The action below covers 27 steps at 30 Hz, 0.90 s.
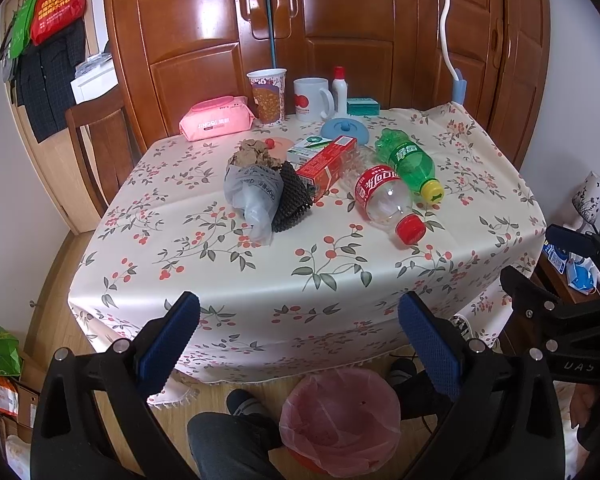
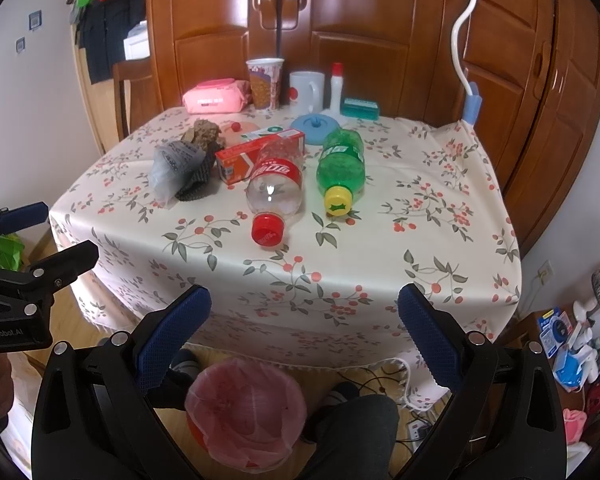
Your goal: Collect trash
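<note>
Left wrist view: the left gripper (image 1: 298, 320) is held short of the table (image 1: 260, 312), jaws spread wide and empty. In the right wrist view the right gripper (image 2: 304, 312) is in the same condition, jaws wide apart with nothing between them. No item has been collected yet, judging by the layout.

Location of the trash: all of it lies mid-table. A clear bottle (image 1: 384, 196) with a red cap and a green bottle (image 1: 410, 164) lie on their sides, caps toward the near edge. A red carton (image 1: 326, 166) lies just behind the clear bottle. To the left sit a grey plastic bag (image 1: 252, 196), a black mesh piece (image 1: 292, 200) and a brown crumpled wad (image 1: 256, 154), touching one another. A bin with a pink liner (image 1: 340, 420) stands on the floor below the near table edge.

Likely faults:
- Bottles on their sides can roll. An off-centre pinch may push one off the table.
- The smooth, empty clear bottle may squeeze out of the jaws.
- The bag is limp; a grip on it may drag the mesh along.
- The bin sits partly under the table overhang, so a release made too early may miss it.
- The mug (image 1: 312, 98), paper cup (image 1: 267, 96) and wipes pack (image 1: 218, 118) at the back do not look like trash; reaching too far could knock them over.
</note>
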Available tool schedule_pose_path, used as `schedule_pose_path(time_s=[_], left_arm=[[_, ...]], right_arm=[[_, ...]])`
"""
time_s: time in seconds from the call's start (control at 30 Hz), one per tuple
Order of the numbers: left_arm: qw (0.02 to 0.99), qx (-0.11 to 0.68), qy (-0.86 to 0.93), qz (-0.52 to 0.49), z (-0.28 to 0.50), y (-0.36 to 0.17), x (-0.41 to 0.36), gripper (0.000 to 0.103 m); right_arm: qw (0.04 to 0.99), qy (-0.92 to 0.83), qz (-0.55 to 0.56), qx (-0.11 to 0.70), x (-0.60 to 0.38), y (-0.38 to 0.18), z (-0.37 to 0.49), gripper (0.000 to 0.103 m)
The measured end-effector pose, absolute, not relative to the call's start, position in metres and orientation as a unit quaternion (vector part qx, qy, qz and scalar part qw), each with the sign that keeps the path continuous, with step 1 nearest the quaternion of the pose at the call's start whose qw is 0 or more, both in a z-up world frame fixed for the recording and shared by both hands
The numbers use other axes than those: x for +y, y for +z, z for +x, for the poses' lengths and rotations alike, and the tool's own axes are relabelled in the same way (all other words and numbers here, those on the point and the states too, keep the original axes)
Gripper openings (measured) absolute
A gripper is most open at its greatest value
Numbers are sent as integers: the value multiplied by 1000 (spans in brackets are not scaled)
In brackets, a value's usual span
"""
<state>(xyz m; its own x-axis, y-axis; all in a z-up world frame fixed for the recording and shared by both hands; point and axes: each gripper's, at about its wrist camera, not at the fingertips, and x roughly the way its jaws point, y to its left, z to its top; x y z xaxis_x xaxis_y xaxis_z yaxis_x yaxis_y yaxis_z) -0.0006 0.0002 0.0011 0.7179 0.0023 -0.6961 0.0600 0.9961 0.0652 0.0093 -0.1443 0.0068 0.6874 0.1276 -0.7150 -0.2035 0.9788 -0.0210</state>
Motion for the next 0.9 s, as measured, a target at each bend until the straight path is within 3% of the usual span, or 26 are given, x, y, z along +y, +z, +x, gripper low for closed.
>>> schedule_pose_path(time_s=[0.9], left_arm=[[926,376,-15,43,1,-1,3,98]], right_arm=[[918,91,-51,383,-146,8,9,97]])
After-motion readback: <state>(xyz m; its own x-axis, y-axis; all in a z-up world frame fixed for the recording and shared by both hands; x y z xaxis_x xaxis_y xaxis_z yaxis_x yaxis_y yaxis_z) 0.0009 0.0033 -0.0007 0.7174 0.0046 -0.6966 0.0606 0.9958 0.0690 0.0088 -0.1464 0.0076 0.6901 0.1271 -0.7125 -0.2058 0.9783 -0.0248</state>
